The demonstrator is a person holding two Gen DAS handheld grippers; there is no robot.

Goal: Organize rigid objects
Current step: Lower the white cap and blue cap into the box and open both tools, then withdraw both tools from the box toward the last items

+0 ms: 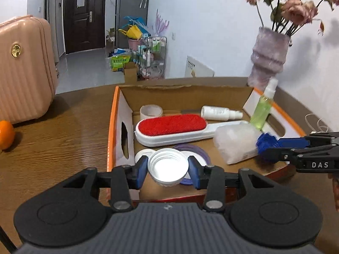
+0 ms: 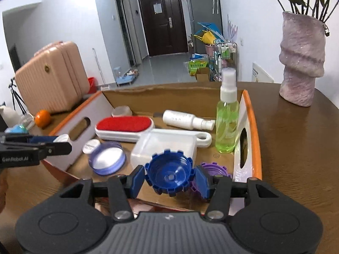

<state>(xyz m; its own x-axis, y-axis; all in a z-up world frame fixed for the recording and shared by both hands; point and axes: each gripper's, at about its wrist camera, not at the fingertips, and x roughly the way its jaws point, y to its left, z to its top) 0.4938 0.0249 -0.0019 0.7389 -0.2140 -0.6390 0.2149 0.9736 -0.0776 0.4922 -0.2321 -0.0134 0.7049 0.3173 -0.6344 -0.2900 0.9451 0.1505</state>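
Observation:
My left gripper (image 1: 167, 170) is shut on a white screw cap (image 1: 167, 167) and holds it over the near left part of the cardboard box (image 1: 112, 124). My right gripper (image 2: 169, 178) is shut on a blue notched cap (image 2: 169, 174) over the box's near right part (image 2: 252, 131). In the box lie a red lint brush (image 1: 171, 130), a white spray bottle (image 1: 220, 112), a clear plastic container (image 2: 164, 146), a purple-rimmed lid (image 2: 107, 157), a purple notched cap (image 2: 214, 169) and a roll of tape (image 1: 150, 110). A green spray bottle (image 2: 227, 114) stands at the box's right wall.
The box sits on a brown wooden table (image 1: 59, 139). A pink suitcase (image 1: 23, 67) and an orange (image 1: 6, 134) are at the left. A lilac vase with dried flowers (image 2: 300, 63) stands at the back right. Small bottles (image 2: 12, 118) are at the far left.

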